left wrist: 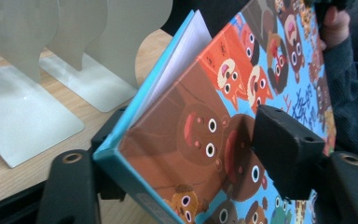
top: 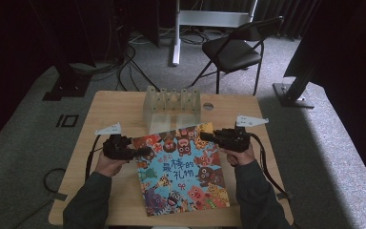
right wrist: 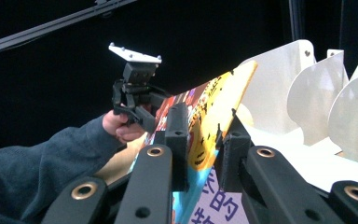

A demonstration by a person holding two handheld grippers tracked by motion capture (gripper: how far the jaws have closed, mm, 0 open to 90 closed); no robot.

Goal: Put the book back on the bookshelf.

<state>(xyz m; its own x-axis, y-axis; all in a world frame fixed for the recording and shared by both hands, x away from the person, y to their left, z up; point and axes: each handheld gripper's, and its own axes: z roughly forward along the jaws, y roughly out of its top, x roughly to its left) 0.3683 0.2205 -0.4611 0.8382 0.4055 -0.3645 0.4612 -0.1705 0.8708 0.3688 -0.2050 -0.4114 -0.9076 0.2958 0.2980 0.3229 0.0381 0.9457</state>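
Picture book, its cover crowded with cartoon animals and blue lettering, is gripped at both far corners by the two grippers. It is set on the wooden table just on the person's side of the white bookend rack. In the left gripper view the far edge of the book is seen raised off the table, with the white page block fanned slightly under the blue-edged cover.

The left gripper is clamped on the book's far left corner: one black jaw is pressed on the brown bears of the cover and the other is set beneath the blue edge. The right gripper is pinched on the far right corner, where the yellow part of the cover is held between its two jaws, as seen in the right gripper view.

Both grippers are held just short of the rack, whose rounded white dividers are seen beyond the book in both gripper views. A dark-sleeved forearm is seen behind each gripper. Beyond the rack, off the table, a black folding chair is placed on the grey carpet.
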